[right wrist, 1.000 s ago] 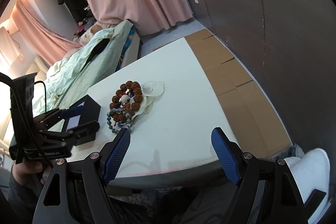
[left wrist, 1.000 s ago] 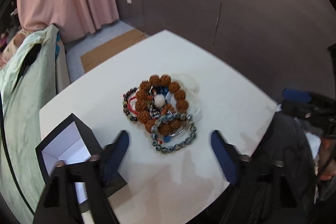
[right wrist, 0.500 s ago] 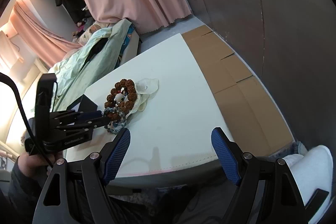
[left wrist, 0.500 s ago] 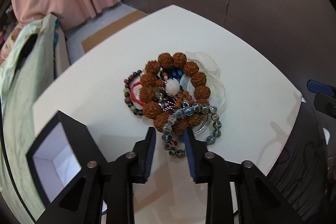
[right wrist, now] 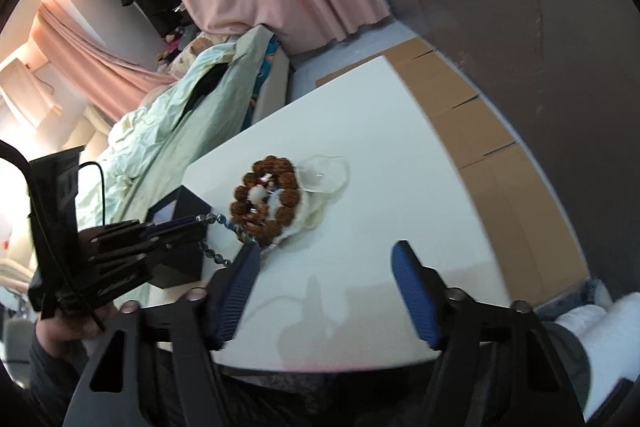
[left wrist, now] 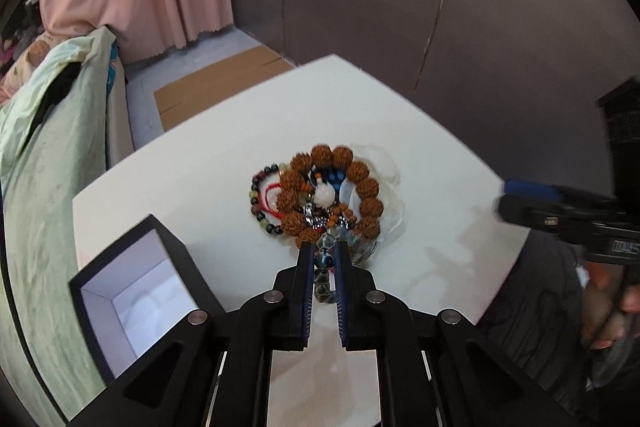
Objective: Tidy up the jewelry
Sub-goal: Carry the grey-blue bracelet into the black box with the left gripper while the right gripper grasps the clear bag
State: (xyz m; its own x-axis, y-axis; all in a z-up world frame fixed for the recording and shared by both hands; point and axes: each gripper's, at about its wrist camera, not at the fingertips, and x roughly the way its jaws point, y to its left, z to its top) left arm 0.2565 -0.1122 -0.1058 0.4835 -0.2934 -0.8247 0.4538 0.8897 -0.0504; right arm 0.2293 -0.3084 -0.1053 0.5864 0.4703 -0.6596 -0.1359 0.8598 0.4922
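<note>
The left gripper (left wrist: 323,263) has just closed on the grey-blue bead bracelet (left wrist: 324,261) at the jewelry pile's (left wrist: 328,195) 6 o'clock edge. The right gripper (right wrist: 324,291), closing slightly, holds nothing. Next, I'd judge: carry it to the open black box (left wrist: 132,303) at 8 o'clock.

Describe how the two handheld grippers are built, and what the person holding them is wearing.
Both the left gripper and the right gripper have black angular frames with silver pivot screws and flat blue ribbed pads. The left gripper's body carries small white lettering, too blurred to read, and a thin black cable loops behind it. The person wears dark sleeves.
</note>
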